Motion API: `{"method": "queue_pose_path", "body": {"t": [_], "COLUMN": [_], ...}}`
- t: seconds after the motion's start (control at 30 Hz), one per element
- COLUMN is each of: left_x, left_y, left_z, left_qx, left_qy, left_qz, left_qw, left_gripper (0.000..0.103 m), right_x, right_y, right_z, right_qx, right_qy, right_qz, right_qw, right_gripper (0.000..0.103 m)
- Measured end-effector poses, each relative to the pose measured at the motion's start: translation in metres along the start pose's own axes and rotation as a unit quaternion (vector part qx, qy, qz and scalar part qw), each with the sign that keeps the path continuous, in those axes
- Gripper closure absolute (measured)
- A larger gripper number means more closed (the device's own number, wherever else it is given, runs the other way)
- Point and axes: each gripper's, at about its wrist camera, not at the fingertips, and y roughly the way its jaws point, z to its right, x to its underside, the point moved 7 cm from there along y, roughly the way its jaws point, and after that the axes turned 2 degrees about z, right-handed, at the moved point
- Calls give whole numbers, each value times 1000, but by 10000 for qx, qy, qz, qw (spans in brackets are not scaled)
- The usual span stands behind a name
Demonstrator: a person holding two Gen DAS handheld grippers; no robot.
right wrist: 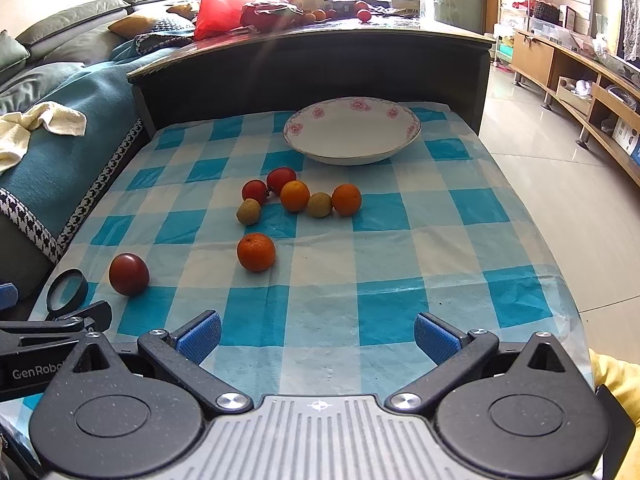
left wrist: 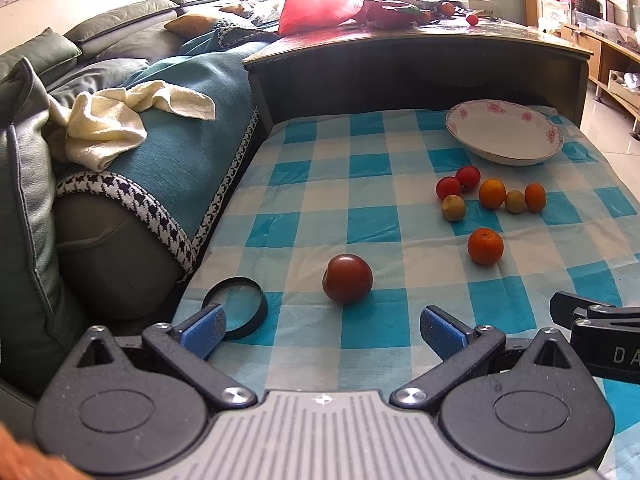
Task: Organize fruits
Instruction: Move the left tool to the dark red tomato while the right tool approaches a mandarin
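A white plate with pink flowers (left wrist: 472, 120) (right wrist: 296, 136) stands empty at the far end of the blue checked cloth. Before it lies a cluster of two red tomatoes (right wrist: 280, 180), two oranges (right wrist: 295, 196) and two yellow-green fruits (right wrist: 320, 205). One orange (left wrist: 485, 246) (right wrist: 256, 252) lies alone nearer. A dark red tomato (left wrist: 347, 278) (right wrist: 129, 273) lies just ahead of my left gripper (left wrist: 320, 332), which is open and empty. My right gripper (right wrist: 318, 338) is open and empty above the near cloth.
A black-rimmed magnifying lens (left wrist: 236, 307) (right wrist: 67, 285) lies at the near left corner. A sofa with a teal cover and a yellow towel (left wrist: 116, 120) borders the left. A dark raised table (right wrist: 312, 52) with a red bag stands behind the plate. Tiled floor lies right.
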Motion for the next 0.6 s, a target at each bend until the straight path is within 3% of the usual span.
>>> {"method": "queue_pose_path", "body": {"t": [0.6], "left_x": [-16], "left_y": [8], "left_z": [5], "left_qx": [54], "left_qy": [183], "left_qz": [376], "left_qw": [9991], "left_gripper": [0], "right_x": [-17], "right_y": [1], "right_z": [-5], "right_qx": [30], "right_qy": [-7], "right_qz": [201], "right_qw": [9998], "right_gripper": [7]}}
